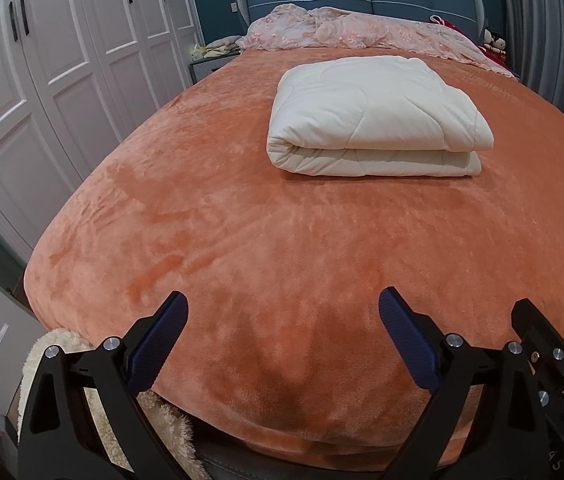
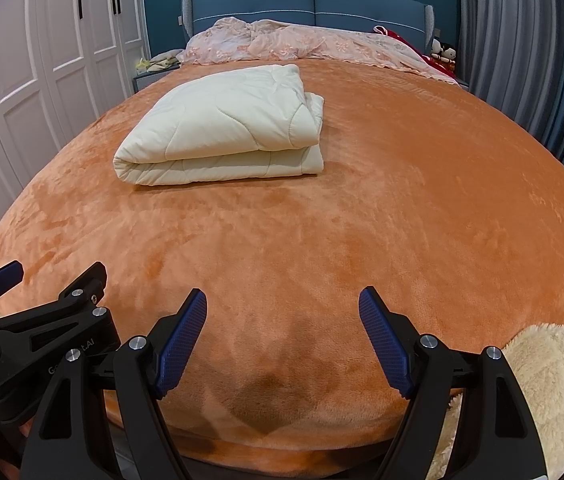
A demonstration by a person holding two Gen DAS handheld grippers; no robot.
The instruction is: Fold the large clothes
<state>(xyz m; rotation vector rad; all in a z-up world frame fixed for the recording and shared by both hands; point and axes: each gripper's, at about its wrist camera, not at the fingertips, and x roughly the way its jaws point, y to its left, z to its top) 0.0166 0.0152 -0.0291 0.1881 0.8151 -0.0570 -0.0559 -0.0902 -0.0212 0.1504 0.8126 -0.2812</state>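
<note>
Both pairs of jaws stand wide, holding nothing. The left gripper point(image 1: 284, 312) and right gripper point(image 2: 282, 308) hover side by side over the near edge of the orange blanket point(image 1: 241, 220). The white quilt point(image 1: 374, 120), already folded into a thick stack, lies well apart on the far half of the bed, dead ahead. Its long axis runs left to right, with the rolled fold facing near. It lies right of the left gripper's centre and left of the right gripper's; neither looks clearly nearer. Fleecy cream fabric point(image 2: 550, 380) hangs at the near edge.

Cream quilt point(image 1: 378, 116), folded flat, mid-bed
</note>
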